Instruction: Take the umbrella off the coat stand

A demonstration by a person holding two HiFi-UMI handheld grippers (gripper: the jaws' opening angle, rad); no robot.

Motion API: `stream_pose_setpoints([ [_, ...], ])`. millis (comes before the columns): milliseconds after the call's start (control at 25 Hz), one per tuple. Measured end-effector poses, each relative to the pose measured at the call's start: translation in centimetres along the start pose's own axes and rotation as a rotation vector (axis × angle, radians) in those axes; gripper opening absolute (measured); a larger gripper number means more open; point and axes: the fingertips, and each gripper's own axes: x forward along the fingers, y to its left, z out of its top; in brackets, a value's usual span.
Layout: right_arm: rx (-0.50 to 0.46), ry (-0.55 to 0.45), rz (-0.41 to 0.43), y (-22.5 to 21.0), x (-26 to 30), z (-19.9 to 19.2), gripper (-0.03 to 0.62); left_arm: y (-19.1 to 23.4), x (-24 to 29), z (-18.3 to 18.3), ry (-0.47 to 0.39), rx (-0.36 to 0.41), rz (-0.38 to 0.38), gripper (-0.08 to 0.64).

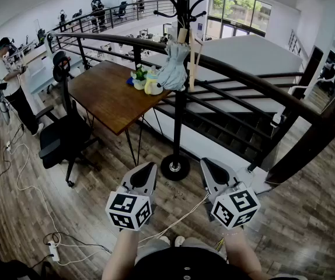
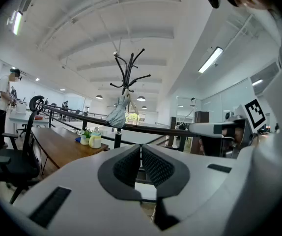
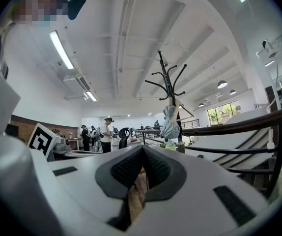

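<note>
In the head view, both tools sit low in front of me, well short of the target: the left hand-held gripper [image 1: 147,170] and the right hand-held gripper [image 1: 209,167] point forward side by side, which I judge to be a ready stance before any reach. The umbrella [image 1: 173,69] hangs folded from an upper hook of the coat stand [image 1: 178,127], its pale grey-blue fabric bunched in soft folds against the thin black metal pole, and a light stick-like part shows beside it. The stand has a round, flat base on the wooden floor [image 1: 97,214], just beside a brown wood-topped worktop [image 1: 106,98] and in front of a dark curved railing [image 1: 243,77]. In the left gripper view, the dark ribbed pads meet at the tips with nothing between them, so that tool is closed and empty. The umbrella [image 2: 117,114] shows far beyond, draped under the curved hooks of the coat stand [image 2: 126,75]. In the right gripper view, the textured pads likewise press together at the front with only floor visible behind them, and they carry nothing. The umbrella [image 3: 170,124] hangs small and distant on the coat stand [image 3: 166,80]. I expect both jaws must open before lifting the loop clear of its hook.
</note>
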Motion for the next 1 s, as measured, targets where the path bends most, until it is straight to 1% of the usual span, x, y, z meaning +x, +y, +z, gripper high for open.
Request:
stream_pose_setpoints([
  [120,0.005,0.003,-0.009,-0.5,-0.1,-0.1,0.026,0.2,0.1,-0.3,0.009,-0.006,0.007,0.02],
  [280,-0.006,0.001,-0.024,-1.1,-0.1,-0.1,0.026,-0.1,0.7,-0.1,0.009,0.004,-0.001,0.02],
  [520,-0.012,-0.001,-0.004,-1.3,-0.1,-0.3,0.028,-0.9,1.6,0.2,0.0,0.007,-0.007,0.02],
  [680,0.013,-0.02,0.017,-2.1,-0.9,-0.3,0.028,-1.7,2.3,0.1,-0.012,0.013,0.0,0.02],
  [800,0.015,-0.006,0.017,-2.9,-1.2,-1.1,0.028,-2.2,3.0,-0.3,-0.007,0.017,-0.007,0.02],
  [1000,0.045,0.004,0.025,-3.8,-0.7,-2.0,0.028,-1.6,3.7,0.0,-0.015,0.0,0.01,0.02],
])
